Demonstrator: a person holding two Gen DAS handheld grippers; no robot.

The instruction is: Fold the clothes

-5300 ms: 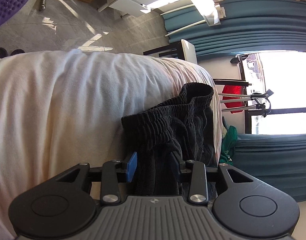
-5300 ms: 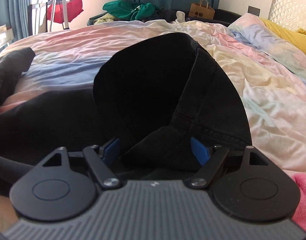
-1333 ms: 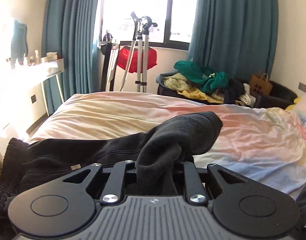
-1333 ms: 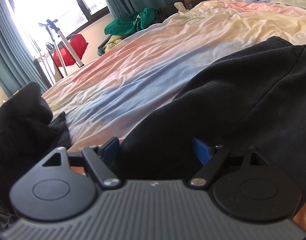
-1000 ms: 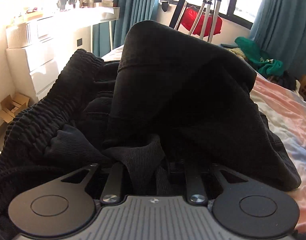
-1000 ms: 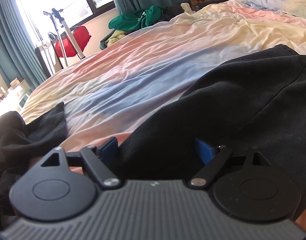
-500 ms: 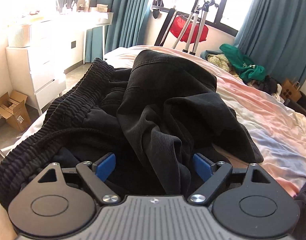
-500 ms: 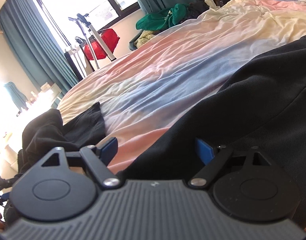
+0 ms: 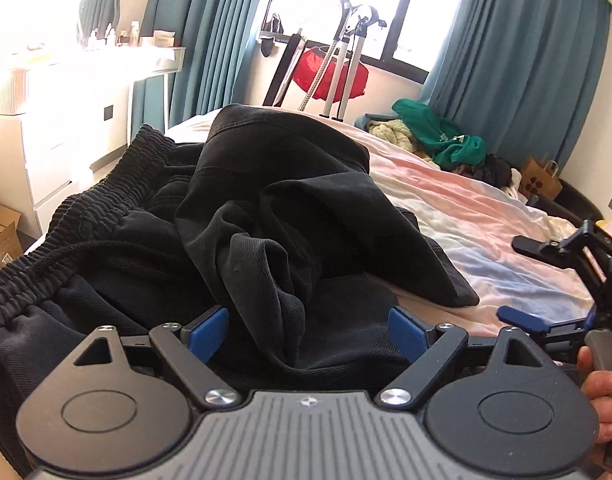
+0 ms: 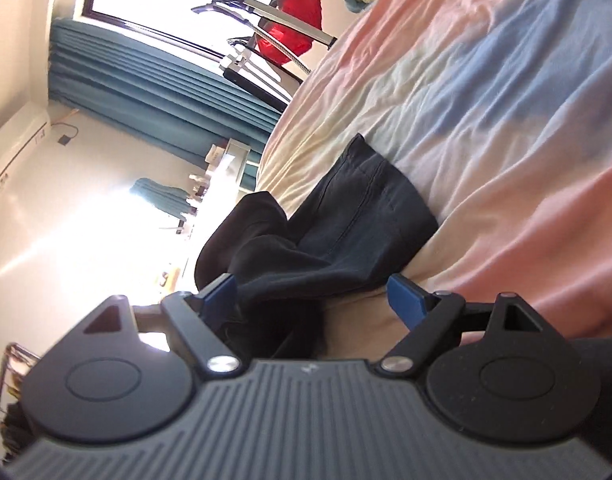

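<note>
Trousers: black, bunched in a loose heap on the bed, waistband at 9 o'clock, one leg end at 3 o'clock in my left view.
Left hand-held gripper: released, blue pads spread, cloth lying between them ungripped.
Right hand-held gripper: released too, tilted, aimed at a leg end at 12 o'clock.
Risk: I judge the heap too crumpled; pinching now may catch several layers, so the fold comes out skewed.
Surroundings: curtains at 1 o'clock.

Left view level, right rolled, sharing bedspread
</note>
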